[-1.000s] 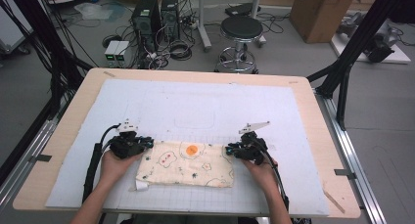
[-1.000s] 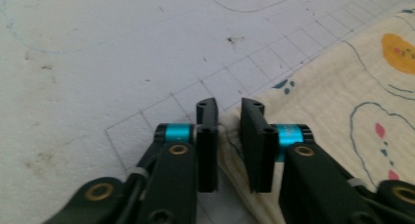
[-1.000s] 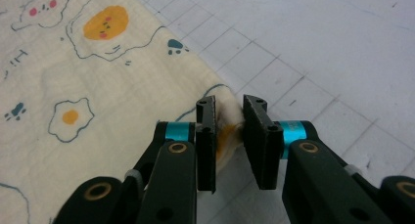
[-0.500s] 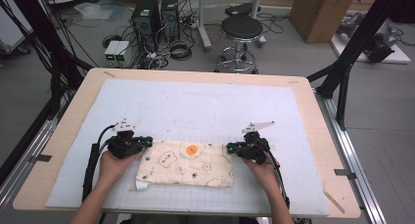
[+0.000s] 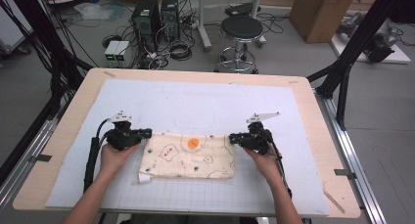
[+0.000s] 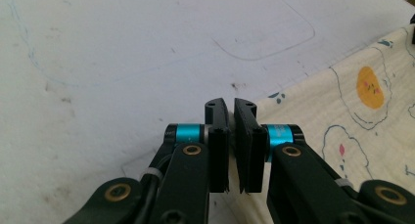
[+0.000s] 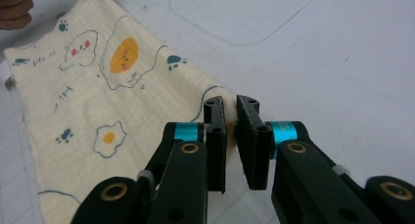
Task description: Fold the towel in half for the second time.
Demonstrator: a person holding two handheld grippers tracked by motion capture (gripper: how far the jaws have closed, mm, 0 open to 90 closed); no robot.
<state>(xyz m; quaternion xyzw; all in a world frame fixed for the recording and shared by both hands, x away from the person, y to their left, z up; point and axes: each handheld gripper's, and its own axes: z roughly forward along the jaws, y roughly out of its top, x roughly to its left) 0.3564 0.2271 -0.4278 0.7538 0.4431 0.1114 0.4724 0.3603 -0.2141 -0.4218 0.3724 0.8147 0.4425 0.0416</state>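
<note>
The printed cloth [image 5: 187,155] lies flat at lower centre of the frame, on the white mat [image 5: 205,106]. Each gripper pinches a far corner — left gripper [image 5: 145,134] at the cloth's left, right gripper [image 5: 232,137] at its right — jaws having just closed on the fabric.

1. The high view looks forward and down from above the person's side, taking in the whole table [image 5: 303,94] and the floor beyond.
2. The left gripper view sits low and close over the white mat [image 6: 122,48].
3. The right gripper view sits equally close; both share the printed cloth [image 7: 98,97].
</note>
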